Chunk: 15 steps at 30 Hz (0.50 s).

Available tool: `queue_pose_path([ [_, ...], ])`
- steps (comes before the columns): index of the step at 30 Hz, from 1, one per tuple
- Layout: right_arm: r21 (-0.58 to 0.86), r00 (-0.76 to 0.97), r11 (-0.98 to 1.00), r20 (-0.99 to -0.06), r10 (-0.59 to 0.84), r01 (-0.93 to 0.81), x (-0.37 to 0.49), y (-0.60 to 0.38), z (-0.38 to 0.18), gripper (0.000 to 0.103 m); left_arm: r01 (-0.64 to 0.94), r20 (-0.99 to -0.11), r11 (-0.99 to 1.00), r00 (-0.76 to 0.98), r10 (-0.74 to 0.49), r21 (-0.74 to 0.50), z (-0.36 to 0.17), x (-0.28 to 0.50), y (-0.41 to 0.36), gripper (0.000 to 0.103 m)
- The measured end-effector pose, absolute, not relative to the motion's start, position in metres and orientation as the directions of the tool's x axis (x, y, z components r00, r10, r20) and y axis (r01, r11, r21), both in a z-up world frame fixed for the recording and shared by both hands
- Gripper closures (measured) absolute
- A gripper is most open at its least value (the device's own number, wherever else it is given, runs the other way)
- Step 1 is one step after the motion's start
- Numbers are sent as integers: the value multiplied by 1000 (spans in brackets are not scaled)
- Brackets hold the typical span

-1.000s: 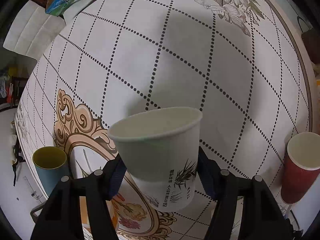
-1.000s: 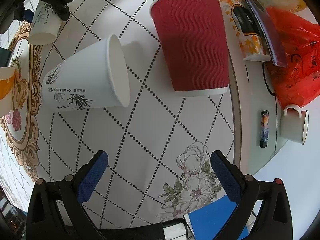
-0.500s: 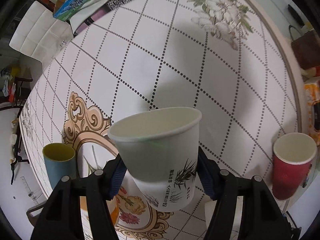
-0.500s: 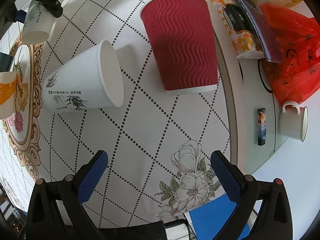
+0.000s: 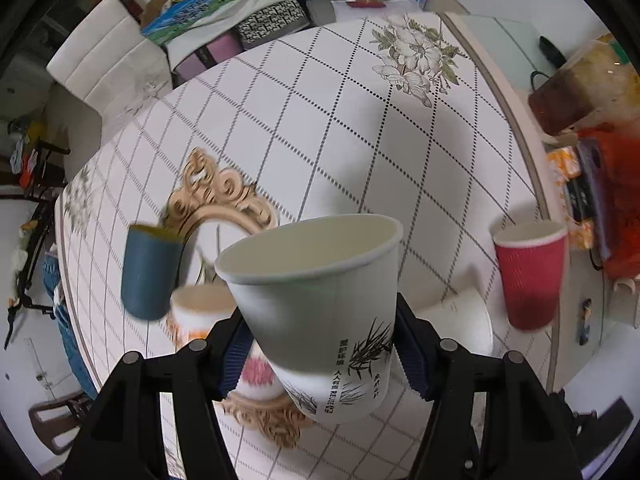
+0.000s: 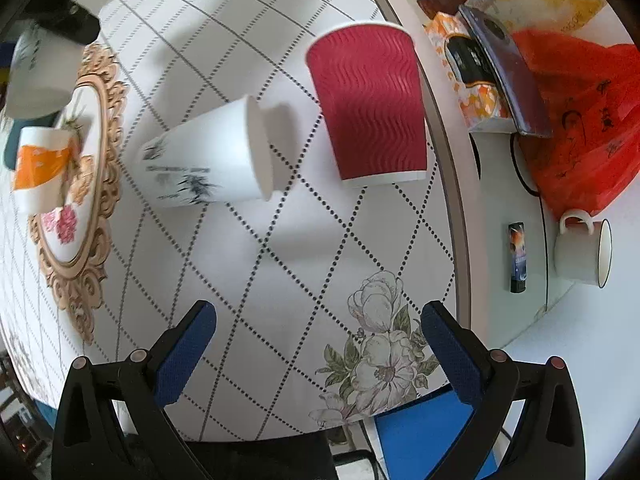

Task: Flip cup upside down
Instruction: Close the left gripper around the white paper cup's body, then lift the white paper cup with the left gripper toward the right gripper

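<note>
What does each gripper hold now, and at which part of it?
The left gripper holds a white paper cup by its side wall, lower half, mouth up. The right gripper is open and holds nothing.

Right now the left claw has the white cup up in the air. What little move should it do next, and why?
Probably roll the wrist to tip the white cup over. The left gripper is shut on its sides, it hangs above the table, and its mouth faces up, so it is not flipped yet. The right gripper is open and holds nothing.
</note>
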State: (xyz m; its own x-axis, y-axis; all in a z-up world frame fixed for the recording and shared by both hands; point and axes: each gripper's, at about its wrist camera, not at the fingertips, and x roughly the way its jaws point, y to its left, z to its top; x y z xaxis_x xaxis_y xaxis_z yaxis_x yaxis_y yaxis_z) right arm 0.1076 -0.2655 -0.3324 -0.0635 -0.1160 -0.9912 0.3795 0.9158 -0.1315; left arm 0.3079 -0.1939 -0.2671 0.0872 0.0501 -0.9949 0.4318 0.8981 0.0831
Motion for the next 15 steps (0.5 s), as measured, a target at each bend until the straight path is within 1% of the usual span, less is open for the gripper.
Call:
queue_pose_path([
  [1,-128,-55,919,-992,-116,372,106,-262,-329,0,438,-991,897,130,11,67,-262,305,-189,41],
  [8,-115,-5,947,-993,-119,300,97,-236,-316,0,353,-991,935,137,-8,41,-241,247,-129,41],
  [12,-108,8,963,-994,-113,248,92,-219,-316,0,285,-993,958,120,9,43,-246,219,-87,41],
  [15,-102,9,973,-994,-106,208,90,-208,-320,0,236,-996,971,85,29,49,-260,199,-55,41],
])
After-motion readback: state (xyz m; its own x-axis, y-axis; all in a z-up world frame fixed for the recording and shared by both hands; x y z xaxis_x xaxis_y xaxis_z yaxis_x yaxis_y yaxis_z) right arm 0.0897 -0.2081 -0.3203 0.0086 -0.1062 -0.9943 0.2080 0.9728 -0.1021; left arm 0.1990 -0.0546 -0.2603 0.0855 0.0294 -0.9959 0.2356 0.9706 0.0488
